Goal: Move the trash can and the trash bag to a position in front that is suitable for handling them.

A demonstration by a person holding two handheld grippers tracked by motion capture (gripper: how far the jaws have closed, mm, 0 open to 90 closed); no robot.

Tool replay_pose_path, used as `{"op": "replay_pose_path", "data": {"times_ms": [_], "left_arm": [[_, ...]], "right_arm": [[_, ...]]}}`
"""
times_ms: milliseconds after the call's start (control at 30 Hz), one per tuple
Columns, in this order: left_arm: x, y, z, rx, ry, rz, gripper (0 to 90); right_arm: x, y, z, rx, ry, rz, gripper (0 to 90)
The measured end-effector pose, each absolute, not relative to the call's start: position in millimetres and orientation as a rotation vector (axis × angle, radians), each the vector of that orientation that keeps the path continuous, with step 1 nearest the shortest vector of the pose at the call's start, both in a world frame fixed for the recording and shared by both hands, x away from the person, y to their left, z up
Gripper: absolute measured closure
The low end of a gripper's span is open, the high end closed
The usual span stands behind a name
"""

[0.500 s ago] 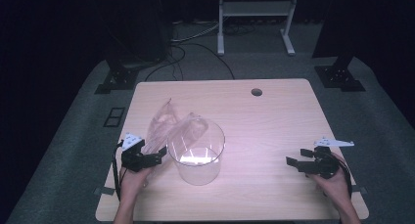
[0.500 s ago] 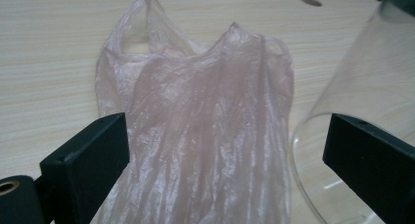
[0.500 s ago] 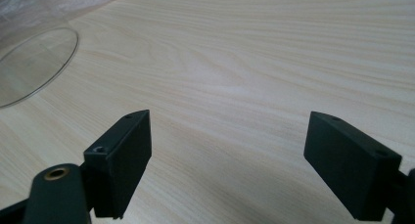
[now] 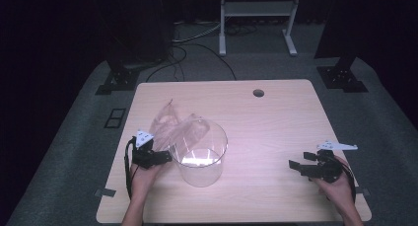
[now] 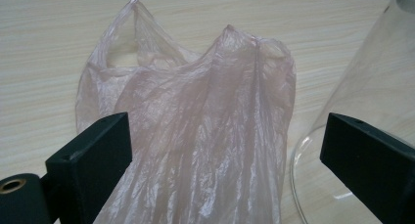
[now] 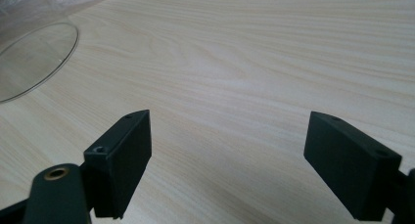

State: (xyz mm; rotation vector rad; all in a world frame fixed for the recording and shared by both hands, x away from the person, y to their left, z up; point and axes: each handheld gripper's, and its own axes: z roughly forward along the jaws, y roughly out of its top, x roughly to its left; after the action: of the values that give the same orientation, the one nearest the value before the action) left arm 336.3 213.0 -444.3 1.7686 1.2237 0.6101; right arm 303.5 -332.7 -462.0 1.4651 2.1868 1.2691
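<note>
A thin, crinkled, see-through pinkish plastic bag [image 4: 170, 123] lies on the left part of the wooden table [image 4: 276, 122], leaning against a clear round container [image 4: 199, 157]. My left gripper [image 4: 160, 156] sits at the bag's near end, just left of the container. In the left gripper view the bag [image 5: 195, 136] runs between the two wide-apart jaws of the left gripper [image 5: 225, 136] without either pad pressing on it, and the container's wall [image 5: 377, 77] rises at the right. My right gripper [image 4: 301, 160] stands open at the table's near right, over bare wood [image 6: 230, 136].
A round cable hole [image 4: 258, 93] sits near the table's far edge. The container's base [image 6: 34, 57] shows far off in the right gripper view. Beyond the table are a grey floor, black stands [image 4: 116, 80] and a white frame [image 4: 256, 9].
</note>
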Motion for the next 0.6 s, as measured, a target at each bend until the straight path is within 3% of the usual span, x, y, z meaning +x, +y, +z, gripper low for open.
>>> {"op": "replay_pose_path", "data": {"times_ms": [600], "left_arm": [[355.0,137.4,-440.2,1.875,1.121,0.544,3.6]], "right_arm": [[300.6,-339.9,-459.9,1.502,2.138,1.284,16.9]]}}
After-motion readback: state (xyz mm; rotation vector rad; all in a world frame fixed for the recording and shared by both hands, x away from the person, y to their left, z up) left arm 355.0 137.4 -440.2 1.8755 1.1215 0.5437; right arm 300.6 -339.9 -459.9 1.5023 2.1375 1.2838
